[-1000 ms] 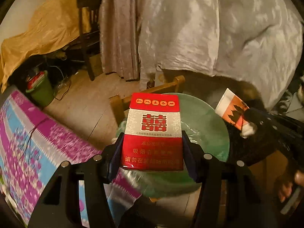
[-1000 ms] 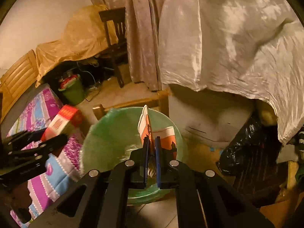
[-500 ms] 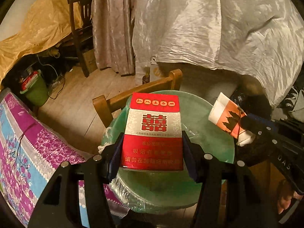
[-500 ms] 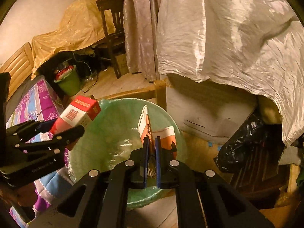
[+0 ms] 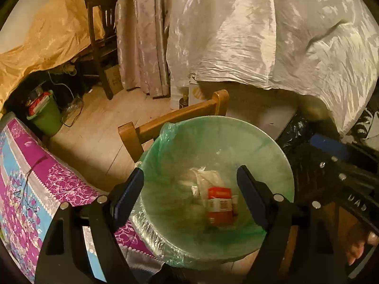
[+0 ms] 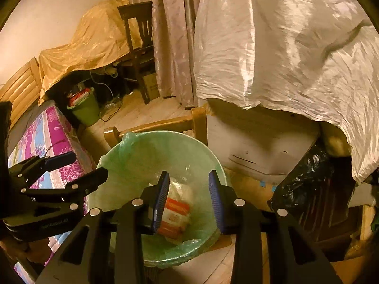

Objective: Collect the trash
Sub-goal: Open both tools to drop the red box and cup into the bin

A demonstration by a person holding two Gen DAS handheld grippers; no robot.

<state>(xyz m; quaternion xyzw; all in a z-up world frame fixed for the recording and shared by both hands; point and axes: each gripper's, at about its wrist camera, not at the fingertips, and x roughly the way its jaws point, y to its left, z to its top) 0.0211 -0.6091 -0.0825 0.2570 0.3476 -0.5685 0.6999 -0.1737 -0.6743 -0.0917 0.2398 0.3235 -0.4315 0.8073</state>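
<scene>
Nearest, both tongs hang over the green-lined trash bin [image 5: 272, 156], their jaws opening with nothing gripped: the left tongs [image 5: 189, 184] stand wide apart, the right tongs [image 6: 188, 200] less so. Down in the bin lies the red cigarette pack [image 5: 219, 204] beside crumpled clear wrappers [image 5: 203, 177]. Behind the bin stands a wooden chair back [image 5: 175, 120]; farther off, a small green bucket [image 5: 47, 116] and a dark chair [image 5: 101, 35].

Both wrist views look steeply down, close above the lined bin [image 5: 272, 146].
</scene>
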